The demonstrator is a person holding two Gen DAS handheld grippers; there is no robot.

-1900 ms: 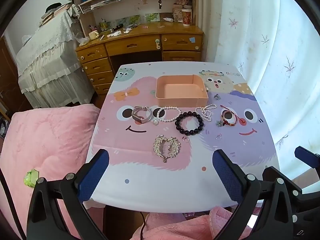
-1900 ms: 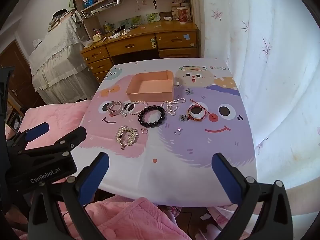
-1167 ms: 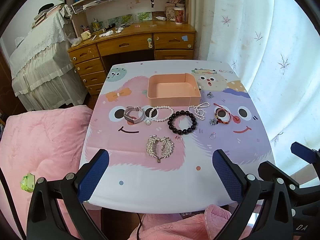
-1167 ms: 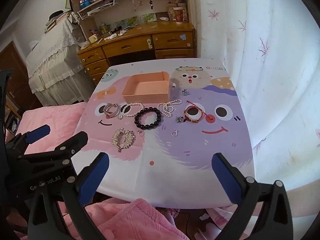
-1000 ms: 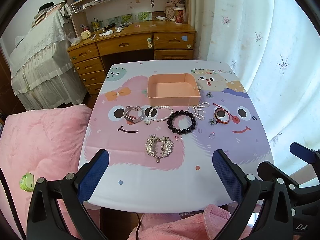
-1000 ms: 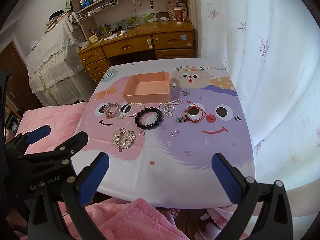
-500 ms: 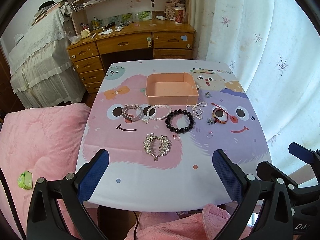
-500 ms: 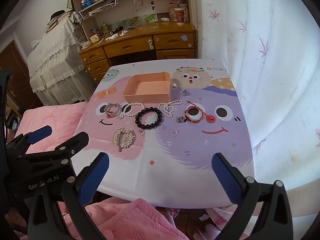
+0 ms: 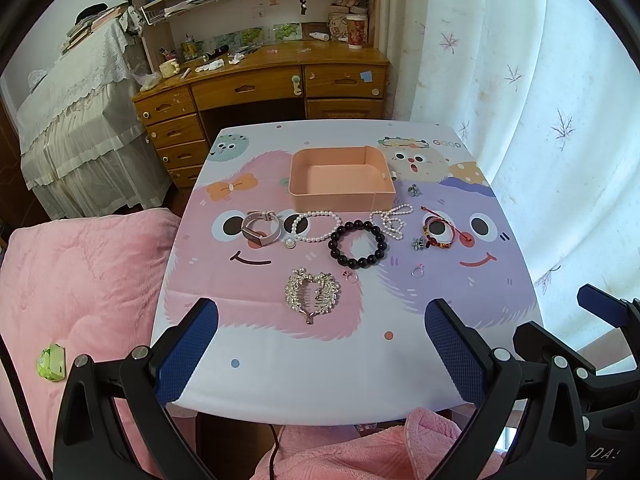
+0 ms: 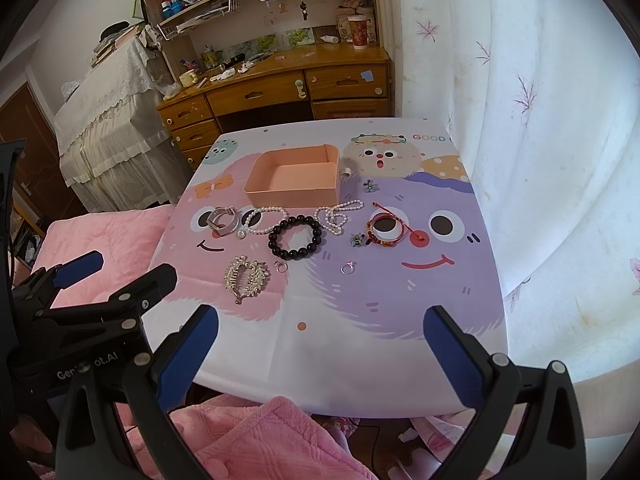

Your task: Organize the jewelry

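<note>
An empty peach box (image 9: 341,178) (image 10: 294,182) stands at the far middle of the table. In front of it lie a silver watch (image 9: 260,227), a pearl bracelet (image 9: 316,226), a black bead bracelet (image 9: 357,244) (image 10: 295,237), a pearl strand (image 9: 391,218), a red bracelet (image 9: 439,233) (image 10: 384,230), a silver hair comb (image 9: 313,291) (image 10: 245,276) and small rings. My left gripper (image 9: 322,344) and right gripper (image 10: 320,340) are both open and empty, held above the table's near edge.
The small table has a cartoon cloth (image 9: 280,352). A pink quilted bed (image 9: 80,280) lies to the left, with a pink blanket (image 10: 260,440) below the near edge. A white curtain (image 9: 560,120) hangs at the right. A wooden desk (image 9: 260,88) stands behind.
Both grippers have drawn back and risen a little, so the table looks slightly smaller and farther. The jewelry and box have not moved.
</note>
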